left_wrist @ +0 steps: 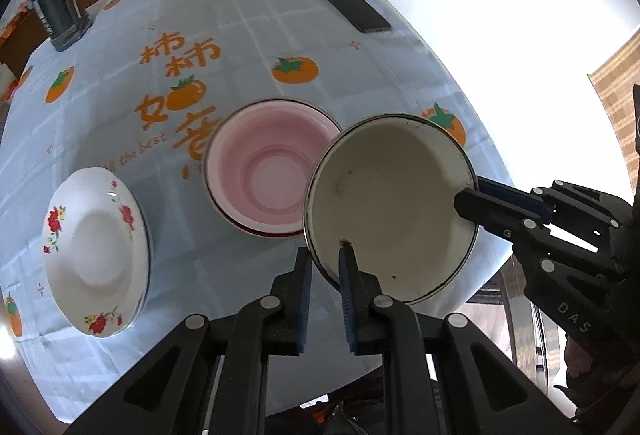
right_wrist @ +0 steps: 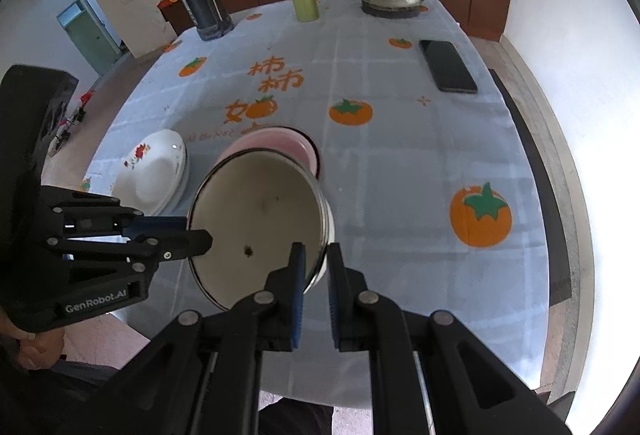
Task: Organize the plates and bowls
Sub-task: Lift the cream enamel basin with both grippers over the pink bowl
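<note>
A table covered with a pale blue cloth (left_wrist: 248,19) printed with orange persimmons carries the dishes. A cream enamel bowl (left_wrist: 384,207) with a dark rim hangs in the air above the table's near edge, tilted, clear of the cloth. The left gripper (left_wrist: 325,263) pinches its near rim, jaws almost closed on the thin wall; the right gripper (right_wrist: 314,261) clamps the opposite rim the same way. Just beyond it, near the table's middle, a pink bowl (left_wrist: 272,167) sits on a red-rimmed plate. Towards the left edge a white flowered bowl (left_wrist: 96,259) rests on what looks like other dishes. By appearance the sorting is partly done: the cream bowl has no place yet, and the piles remain apart. A kettle, canisters and a phone stand along the far edge.
</note>
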The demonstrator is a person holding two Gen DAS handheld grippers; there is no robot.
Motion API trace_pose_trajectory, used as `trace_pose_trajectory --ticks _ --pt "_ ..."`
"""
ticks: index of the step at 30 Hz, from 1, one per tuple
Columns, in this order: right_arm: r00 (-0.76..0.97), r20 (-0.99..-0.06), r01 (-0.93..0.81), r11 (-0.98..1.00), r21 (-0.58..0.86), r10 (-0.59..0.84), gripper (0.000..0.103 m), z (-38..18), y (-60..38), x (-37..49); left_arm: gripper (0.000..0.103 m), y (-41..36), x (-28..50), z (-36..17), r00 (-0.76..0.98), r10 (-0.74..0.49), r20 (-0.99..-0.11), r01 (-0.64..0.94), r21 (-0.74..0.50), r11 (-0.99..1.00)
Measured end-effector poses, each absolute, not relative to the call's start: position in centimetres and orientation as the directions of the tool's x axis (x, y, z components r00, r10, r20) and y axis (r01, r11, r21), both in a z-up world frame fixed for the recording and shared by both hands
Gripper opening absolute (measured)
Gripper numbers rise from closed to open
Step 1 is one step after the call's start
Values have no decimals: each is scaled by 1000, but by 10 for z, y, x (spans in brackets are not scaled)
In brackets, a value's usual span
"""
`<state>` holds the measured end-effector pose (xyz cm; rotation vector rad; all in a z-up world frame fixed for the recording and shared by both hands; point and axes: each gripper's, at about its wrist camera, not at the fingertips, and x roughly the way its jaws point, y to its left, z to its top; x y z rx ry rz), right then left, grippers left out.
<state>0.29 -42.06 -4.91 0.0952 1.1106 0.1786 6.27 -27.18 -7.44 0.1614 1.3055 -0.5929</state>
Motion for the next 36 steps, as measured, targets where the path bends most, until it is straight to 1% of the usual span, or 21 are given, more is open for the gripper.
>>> trace_pose_trajectory --ticks 18,36 --pt "474 -854 -155 975 161 216 10 -41 -394 59 15 -245 113 -76 184 -311 -933 424 -210 881" --pt "448 -866 -136 974 180 222 11 -56 -392 80 15 -246 126 -87 153 -296 -943 412 -211 886"
